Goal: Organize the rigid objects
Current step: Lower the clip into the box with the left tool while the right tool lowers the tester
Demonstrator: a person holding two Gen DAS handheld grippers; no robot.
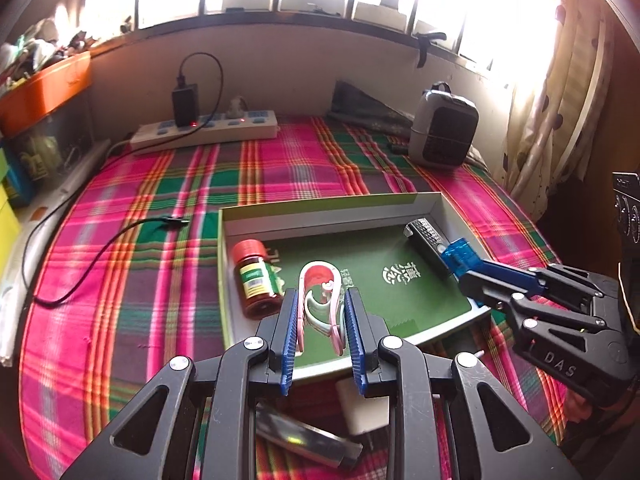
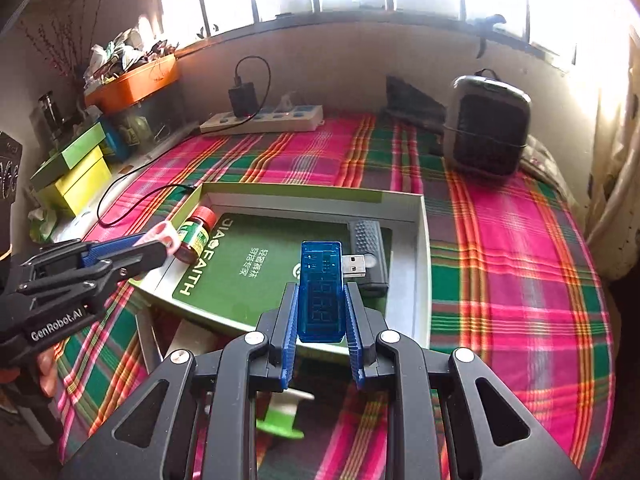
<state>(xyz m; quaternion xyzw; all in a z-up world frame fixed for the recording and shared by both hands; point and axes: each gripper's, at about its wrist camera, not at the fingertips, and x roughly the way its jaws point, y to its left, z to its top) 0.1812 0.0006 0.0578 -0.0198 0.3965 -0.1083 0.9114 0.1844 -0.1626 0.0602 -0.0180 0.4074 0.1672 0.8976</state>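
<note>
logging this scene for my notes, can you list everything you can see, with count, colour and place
box: 1, white with green floor, middle of bed
bottle: 1, red cap, green label, lying at box's left end
black gadget: 1, box's right end
clip: 1, pink and white, in left gripper
usb tester: 1, clear blue, in right gripper
power strip: 1, white, far edge
heater: 1, grey and black, far right
bedcover: 1, pink and green plaid
left gripper: black, blue pads
right gripper: black, blue pads

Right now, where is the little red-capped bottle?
The bottle lies in the left corner of the shallow box, beside the pink clip that the left gripper holds; the right wrist view shows it too.
</note>
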